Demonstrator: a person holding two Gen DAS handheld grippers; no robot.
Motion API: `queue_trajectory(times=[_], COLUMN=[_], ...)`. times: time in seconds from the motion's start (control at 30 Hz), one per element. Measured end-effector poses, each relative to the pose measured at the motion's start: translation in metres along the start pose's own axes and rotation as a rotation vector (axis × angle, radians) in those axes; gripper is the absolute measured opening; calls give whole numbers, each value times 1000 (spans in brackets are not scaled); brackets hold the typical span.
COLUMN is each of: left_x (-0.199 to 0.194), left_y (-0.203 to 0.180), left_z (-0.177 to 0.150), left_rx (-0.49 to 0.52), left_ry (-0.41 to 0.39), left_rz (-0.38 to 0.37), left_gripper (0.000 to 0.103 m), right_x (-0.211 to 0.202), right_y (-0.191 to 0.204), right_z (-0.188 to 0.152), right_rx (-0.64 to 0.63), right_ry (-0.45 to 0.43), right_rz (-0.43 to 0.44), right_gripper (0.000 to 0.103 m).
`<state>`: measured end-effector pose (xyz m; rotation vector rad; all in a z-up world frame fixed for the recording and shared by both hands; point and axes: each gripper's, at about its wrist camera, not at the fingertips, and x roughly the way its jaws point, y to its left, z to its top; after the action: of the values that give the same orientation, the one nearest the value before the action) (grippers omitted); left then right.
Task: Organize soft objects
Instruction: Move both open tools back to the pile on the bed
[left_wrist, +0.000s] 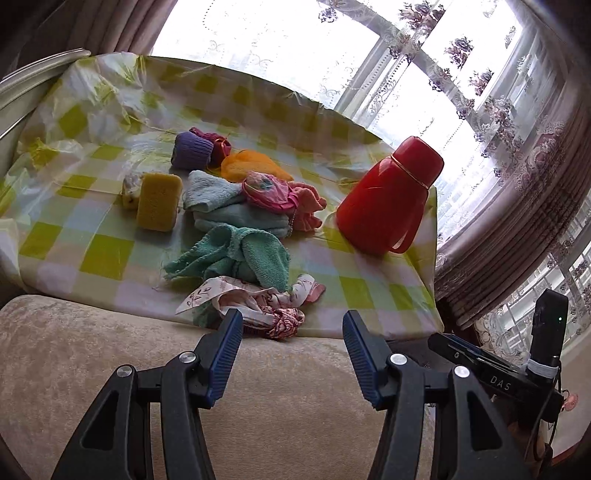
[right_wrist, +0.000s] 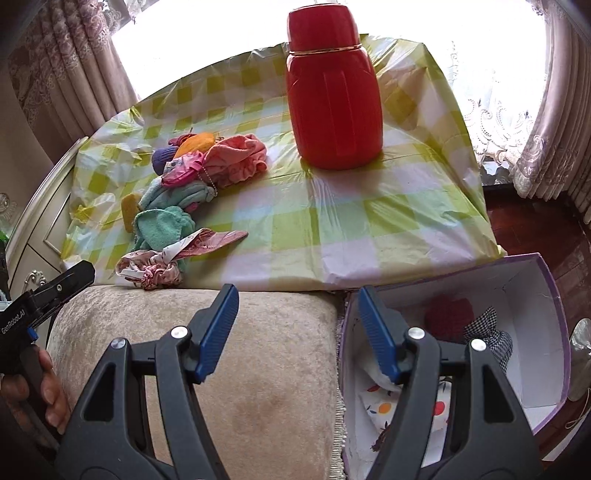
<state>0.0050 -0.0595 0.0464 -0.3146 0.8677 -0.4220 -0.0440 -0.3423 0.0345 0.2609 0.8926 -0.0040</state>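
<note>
A pile of soft things lies on the checked tablecloth (left_wrist: 96, 254): a green towel (left_wrist: 236, 258), a floral cloth (left_wrist: 255, 306) at the near edge, a light blue towel (left_wrist: 218, 199), pink cloths (left_wrist: 280, 195), an orange item (left_wrist: 251, 166), a purple knit piece (left_wrist: 190, 149) and a yellow sponge (left_wrist: 159, 201). My left gripper (left_wrist: 293, 321) is open and empty, just short of the floral cloth. My right gripper (right_wrist: 297, 295) is open and empty over the cushion (right_wrist: 240, 369), beside a white box (right_wrist: 532, 369) holding a red knit item (right_wrist: 448, 317), a checked cloth (right_wrist: 495, 332) and a fruit-print cloth (right_wrist: 384, 410).
A tall red flask (left_wrist: 388, 203) stands on the table's right side, also in the right wrist view (right_wrist: 332, 99). A beige cushion (left_wrist: 110, 369) lies between me and the table. Curtains and windows are behind. A white cabinet (right_wrist: 40, 221) stands to the left.
</note>
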Motion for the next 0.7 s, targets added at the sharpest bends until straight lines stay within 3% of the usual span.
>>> queue_trajectory(times=[0.33, 0.7], left_x=[-1, 18], left_y=[51, 79], left_z=[8, 28], left_rx=[-100, -114], left_ry=[-14, -10], left_rz=[80, 137], left_gripper=[57, 57], right_x=[42, 84], right_y=[67, 118], right_z=[2, 10], right_rx=[-119, -212], right_ry=[104, 178], right_rz=[98, 144], right_gripper=[71, 72])
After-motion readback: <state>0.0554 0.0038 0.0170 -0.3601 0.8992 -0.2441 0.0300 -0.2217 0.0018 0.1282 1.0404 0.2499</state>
